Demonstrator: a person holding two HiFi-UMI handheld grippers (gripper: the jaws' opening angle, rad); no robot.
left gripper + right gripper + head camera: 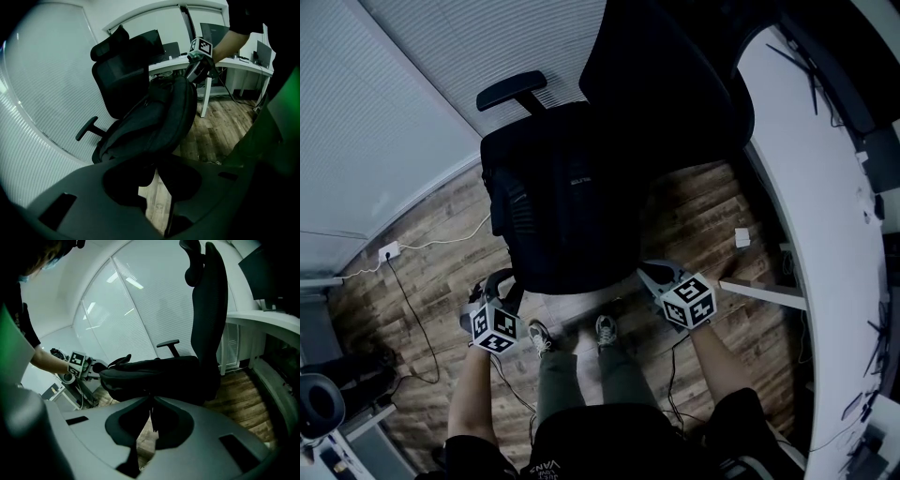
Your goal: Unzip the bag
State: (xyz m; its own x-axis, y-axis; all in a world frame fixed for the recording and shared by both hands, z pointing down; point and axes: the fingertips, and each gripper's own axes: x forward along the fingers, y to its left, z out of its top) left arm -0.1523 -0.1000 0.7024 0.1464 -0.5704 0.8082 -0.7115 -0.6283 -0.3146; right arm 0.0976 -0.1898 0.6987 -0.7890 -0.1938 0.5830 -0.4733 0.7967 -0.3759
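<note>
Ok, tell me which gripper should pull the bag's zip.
Right. The right gripper is shut against the bag, probably by the zip; the left gripper seems to clamp the opposite end, steadying it.

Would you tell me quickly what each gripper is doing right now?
Left tongs: holding the bag by its end.
Right tongs: closed, apparently on the zip pull.

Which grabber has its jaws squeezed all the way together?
The right gripper: in its own view its jaws meet in a thin line. The left gripper has a strip of floor showing between its jaws.
</note>
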